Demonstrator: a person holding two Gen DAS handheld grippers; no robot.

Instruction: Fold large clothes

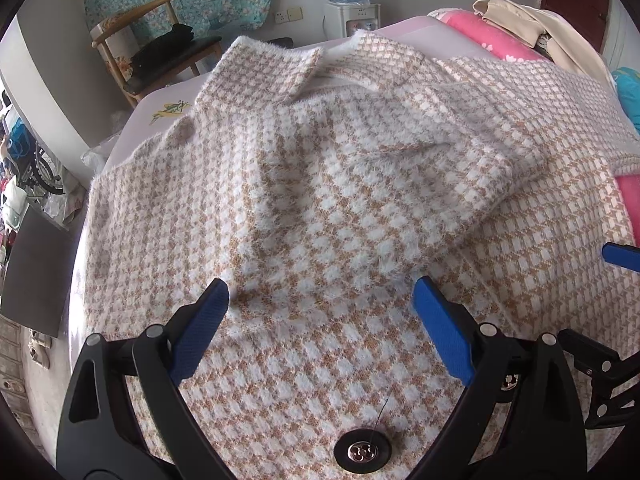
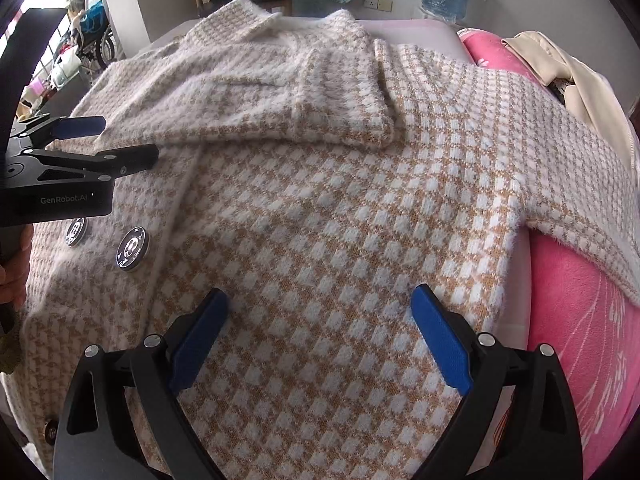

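A large fuzzy coat in a tan and white check (image 1: pixel 304 184) (image 2: pixel 340 208) lies spread on a bed, collar at the far end. One sleeve (image 1: pixel 452 168) (image 2: pixel 280 104) is folded across the chest. Dark round buttons (image 2: pixel 133 249) (image 1: pixel 362 450) sit along its front edge. My left gripper (image 1: pixel 320 296) hovers over the coat's front, open, with nothing between its blue pads. My right gripper (image 2: pixel 322 298) is open too, just above the coat's right half, nothing in it. The left gripper (image 2: pixel 86 140) also shows at the left of the right wrist view, a hand (image 2: pixel 16 272) under it.
A pink blanket (image 2: pixel 580 340) (image 1: pixel 500 40) lies along the coat's right side, with a beige garment (image 1: pixel 520 20) (image 2: pixel 560 68) piled at the far right. Beyond the bed stand a wooden chair (image 1: pixel 160 52) with dark clothes, a water dispenser (image 1: pixel 352 0) and clutter at the left.
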